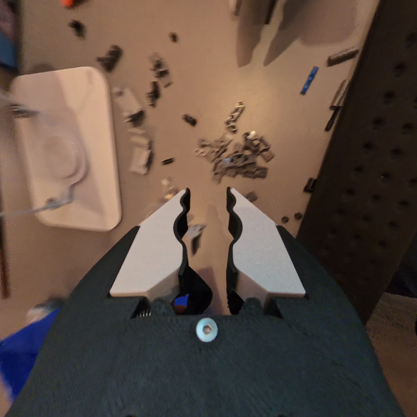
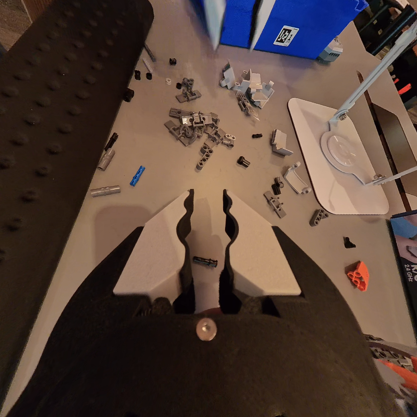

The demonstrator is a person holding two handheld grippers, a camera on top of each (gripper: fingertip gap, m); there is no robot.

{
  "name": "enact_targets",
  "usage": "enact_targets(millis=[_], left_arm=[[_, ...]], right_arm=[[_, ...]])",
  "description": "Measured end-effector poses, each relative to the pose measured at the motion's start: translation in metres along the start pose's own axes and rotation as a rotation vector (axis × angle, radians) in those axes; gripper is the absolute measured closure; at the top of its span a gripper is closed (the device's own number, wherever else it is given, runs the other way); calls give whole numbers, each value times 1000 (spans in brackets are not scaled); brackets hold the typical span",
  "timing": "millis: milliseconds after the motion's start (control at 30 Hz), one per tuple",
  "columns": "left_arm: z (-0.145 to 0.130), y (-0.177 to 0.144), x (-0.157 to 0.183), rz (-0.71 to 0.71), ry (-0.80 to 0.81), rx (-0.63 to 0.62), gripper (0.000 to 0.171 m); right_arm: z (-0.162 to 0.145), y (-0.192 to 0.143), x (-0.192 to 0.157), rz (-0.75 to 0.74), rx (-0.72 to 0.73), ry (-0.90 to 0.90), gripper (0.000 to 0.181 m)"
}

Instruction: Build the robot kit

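Note:
My left gripper (image 1: 208, 190) is open and empty above the table, in a blurred view. A heap of grey building pieces (image 1: 234, 155) lies just beyond its tips, and a small grey piece (image 1: 195, 232) shows between its fingers. My right gripper (image 2: 208, 191) is open and empty above the table. A black pin (image 2: 205, 262) lies on the table in the gap between its fingers, not gripped. Ahead of it lie a heap of dark grey pieces (image 2: 196, 130), a blue pin (image 2: 137, 176) and a silver tube (image 2: 105, 191).
A white tray (image 2: 334, 158) holding a light grey assembly (image 2: 345, 146) stands at the right; it also shows in the left wrist view (image 1: 67, 146). A black studded baseplate (image 2: 56, 101) runs along the left. A blue box (image 2: 282, 24) stands at the back. An orange piece (image 2: 358, 278) lies right.

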State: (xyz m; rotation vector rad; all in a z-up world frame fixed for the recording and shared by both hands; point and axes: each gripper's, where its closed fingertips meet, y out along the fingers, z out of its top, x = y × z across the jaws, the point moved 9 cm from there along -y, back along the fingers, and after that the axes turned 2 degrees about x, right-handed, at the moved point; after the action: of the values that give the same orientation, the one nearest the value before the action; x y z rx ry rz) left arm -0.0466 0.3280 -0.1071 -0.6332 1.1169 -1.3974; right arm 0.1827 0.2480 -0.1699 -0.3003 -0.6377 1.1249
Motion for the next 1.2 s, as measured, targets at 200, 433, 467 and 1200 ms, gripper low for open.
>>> enact_targets(millis=[200,433,467,1200], left_arm=[[-72,-118,-80,375,-208,-56,145],[-209,-129,-160,457,-654,-174,143],[-223,-121,-169,459,-687,-184,145],[-288,-6,-224,366,-611,-350,162]], right_arm=[[-2,1,0,6,-6,7,158],[-4,4,0,13,-19,9,157],[-4,4,0,13,-19,10,157],[-9,5,1,26,-27,24,157]])
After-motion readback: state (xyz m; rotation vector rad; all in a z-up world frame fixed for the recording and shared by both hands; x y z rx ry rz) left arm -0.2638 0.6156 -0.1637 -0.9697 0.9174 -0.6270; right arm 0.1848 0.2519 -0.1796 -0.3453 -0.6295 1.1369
